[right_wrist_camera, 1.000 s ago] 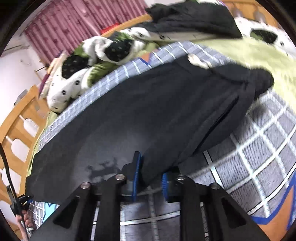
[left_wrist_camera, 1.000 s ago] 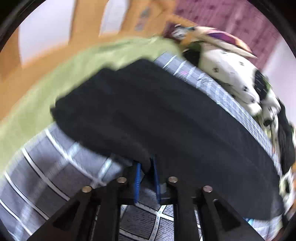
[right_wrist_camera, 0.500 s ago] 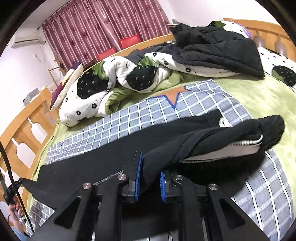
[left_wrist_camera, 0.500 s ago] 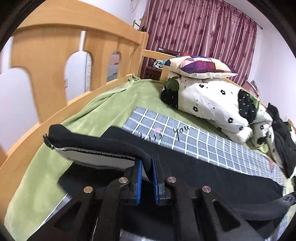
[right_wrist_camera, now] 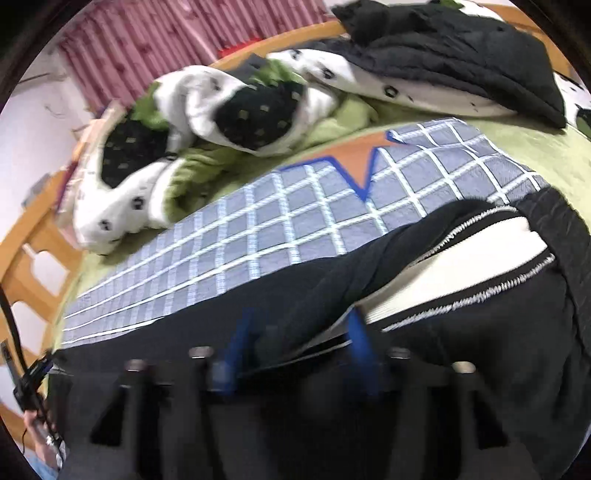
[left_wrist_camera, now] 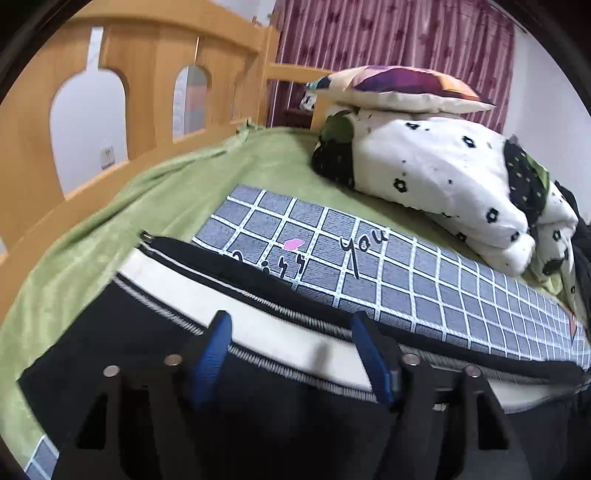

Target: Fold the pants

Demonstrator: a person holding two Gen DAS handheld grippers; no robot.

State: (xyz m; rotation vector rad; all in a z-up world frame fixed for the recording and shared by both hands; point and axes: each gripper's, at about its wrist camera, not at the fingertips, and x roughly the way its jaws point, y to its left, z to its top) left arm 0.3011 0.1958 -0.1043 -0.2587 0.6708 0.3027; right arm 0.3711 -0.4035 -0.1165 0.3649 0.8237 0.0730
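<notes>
Left wrist view: the left gripper (left_wrist_camera: 295,347) stands wide apart, its blue-padded fingers (left_wrist_camera: 210,358) spread with nothing between them, poised low over the black pants (left_wrist_camera: 110,332). The pants lie folded lengthwise on the bed, running from 9 o'clock to 3 o'clock across the lower frame; the turned-over edge exposes a cream lining (left_wrist_camera: 266,332) bordered by two grey stitched seams. A metal zipper pull (left_wrist_camera: 146,236) shows at the pants' 10 o'clock end. Beyond the pants, toward 12 o'clock, lies a grey checked mat (left_wrist_camera: 406,280) with white grid lines, a pink mark and script lettering, spread on a green bedsheet (left_wrist_camera: 177,192). A white quilt (left_wrist_camera: 443,177) with black flower spots sits at 2 o'clock, a purple-patterned pillow (left_wrist_camera: 399,88) resting on it. A wooden bed rail (left_wrist_camera: 155,74) occupies 10 to 11 o'clock; maroon curtains (left_wrist_camera: 388,33) hang at 12 o'clock.

Right wrist view (motion-blurred): the right gripper (right_wrist_camera: 295,350) is likewise spread wide, gripping nothing, directly above the pants (right_wrist_camera: 480,350), whose cream lining (right_wrist_camera: 461,266) opens toward 2 o'clock. The checked mat (right_wrist_camera: 277,221), with an orange, blue-edged patch, extends to 12 o'clock. A black jacket (right_wrist_camera: 461,55) lies at 1 o'clock on the quilt (right_wrist_camera: 192,103).
</notes>
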